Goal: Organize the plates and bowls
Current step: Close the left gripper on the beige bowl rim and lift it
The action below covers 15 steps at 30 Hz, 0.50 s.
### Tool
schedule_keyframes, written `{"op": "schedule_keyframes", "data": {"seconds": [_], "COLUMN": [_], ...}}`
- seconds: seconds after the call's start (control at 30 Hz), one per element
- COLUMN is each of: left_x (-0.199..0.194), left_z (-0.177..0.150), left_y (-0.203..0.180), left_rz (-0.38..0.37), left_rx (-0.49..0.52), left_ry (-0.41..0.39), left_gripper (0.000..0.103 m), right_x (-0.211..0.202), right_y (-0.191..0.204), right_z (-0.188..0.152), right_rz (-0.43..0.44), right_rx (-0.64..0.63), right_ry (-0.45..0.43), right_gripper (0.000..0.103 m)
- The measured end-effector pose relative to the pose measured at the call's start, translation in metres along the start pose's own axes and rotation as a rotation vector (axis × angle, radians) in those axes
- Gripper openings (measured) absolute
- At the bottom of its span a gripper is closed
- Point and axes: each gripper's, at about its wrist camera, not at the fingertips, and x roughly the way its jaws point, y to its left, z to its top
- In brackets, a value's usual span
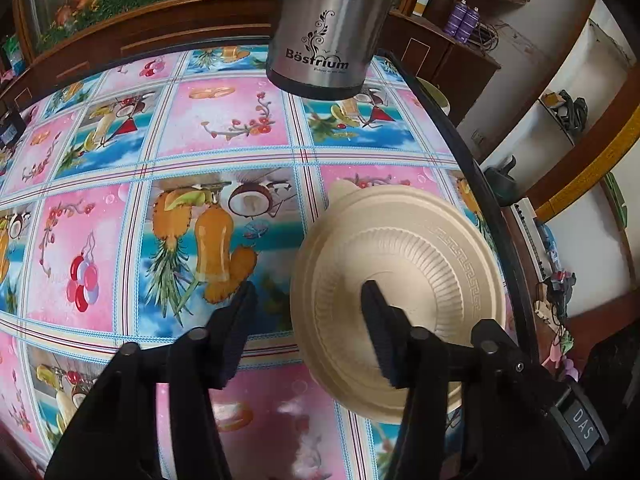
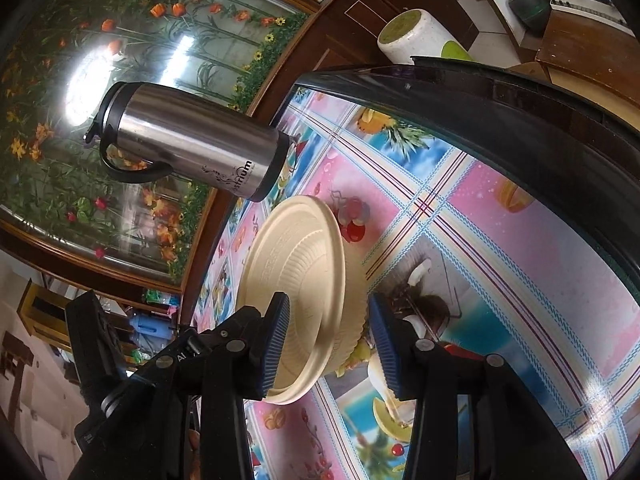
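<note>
- Wooden cabinetry with flower-printed glass runs behind the table in the left wrist view, and white shelves stand off to the right.
- A glossy tablecloth of pink and blue fruit squares covers the table, whose dark edge curves down the right side.
- A steel flask with a black base stands upright at the far side of the table.
- The cream plate, ribbed inside with a key-pattern border, sits near the right edge of the table.
- The left gripper is spread across the plate's left rim: one finger is over the ribbed centre, the other outside the rim above the cloth, and neither pad presses on the rim.
- Flower-printed glass fills the upper left of the right wrist view, which is rolled so that the table slants.
- The flask shows its black handle and lid, standing beyond the plate.
- A white cylinder stands past the table's dark rim.
- The plate rests on a cream fluted bowl on the tablecloth.
- The right gripper brackets both: one ribbed blue pad lies against the plate's face, the other just beside the bowl's fluted wall. I cannot tell whether it is pinching them.
</note>
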Motion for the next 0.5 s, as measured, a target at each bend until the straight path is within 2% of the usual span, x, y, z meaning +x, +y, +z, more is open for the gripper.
{"op": "schedule_keyframes", "data": {"seconds": [0.1, 0.13, 0.2, 0.27, 0.5], "left_x": [0.003, 0.004, 0.006, 0.007, -0.005], "left_z": [-0.001, -0.002, -0.003, -0.005, -0.013], "left_y": [0.001, 0.002, 0.003, 0.004, 0.007], "left_rz": [0.004, 0.009, -0.001, 0.002, -0.005], "left_rx": [-0.003, -0.008, -0.012, -0.01, -0.015], "left_ry": [0.016, 0.018, 0.023, 0.026, 0.005], "left_gripper": [0.025, 0.02, 0.012, 0.01, 0.01], "right_x": [0.001, 0.002, 0.003, 0.003, 0.0], "right_y": [-0.001, -0.001, 0.0, -0.001, 0.0], "right_z": [0.0, 0.0, -0.001, -0.002, -0.004], "right_rz": [0.001, -0.003, -0.022, -0.032, -0.037], "right_rx": [0.004, 0.004, -0.002, -0.004, -0.006], "right_ry": [0.003, 0.003, 0.003, 0.002, -0.007], "right_gripper": [0.035, 0.029, 0.021, 0.017, 0.013]}}
